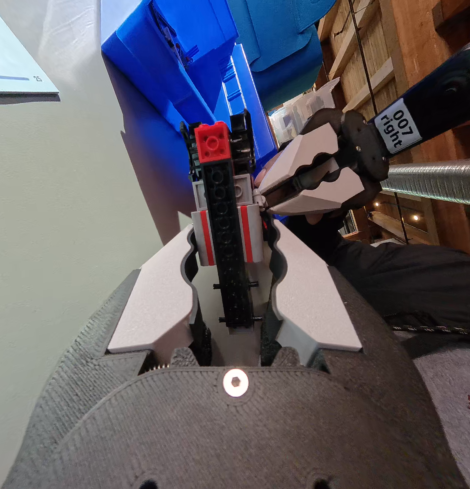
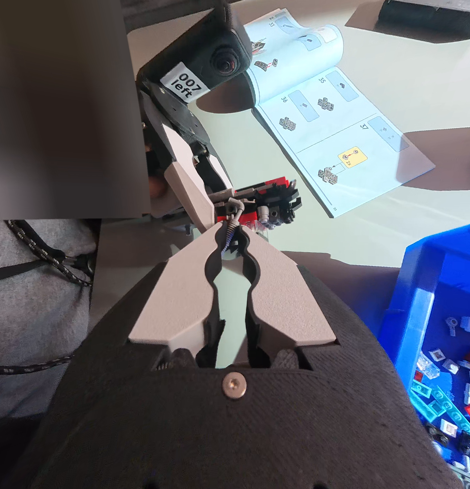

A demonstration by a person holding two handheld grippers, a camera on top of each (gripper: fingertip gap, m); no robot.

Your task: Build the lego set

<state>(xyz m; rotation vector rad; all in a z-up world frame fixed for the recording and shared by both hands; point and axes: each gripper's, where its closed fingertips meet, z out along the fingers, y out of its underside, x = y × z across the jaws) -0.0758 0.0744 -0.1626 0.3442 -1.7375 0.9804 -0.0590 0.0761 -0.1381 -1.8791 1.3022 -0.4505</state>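
The left claw (image 1: 230, 254) grips the partly built lego model (image 1: 223, 201), a black beam with red and grey bricks, held up above the pale desk (image 2: 374, 79). The right claw (image 2: 232, 229) is clenched on a small grey ribbed piece (image 2: 232, 225), its bent tip touching the model's side. An open instruction booklet (image 2: 321, 119) lies on the desk, and a blue bin (image 2: 413, 304) of loose bricks (image 2: 445, 391) stands nearby.

Left gripper (image 1: 232, 238) clamped; right gripper (image 2: 232, 227) seemingly pinched, tips meeting.
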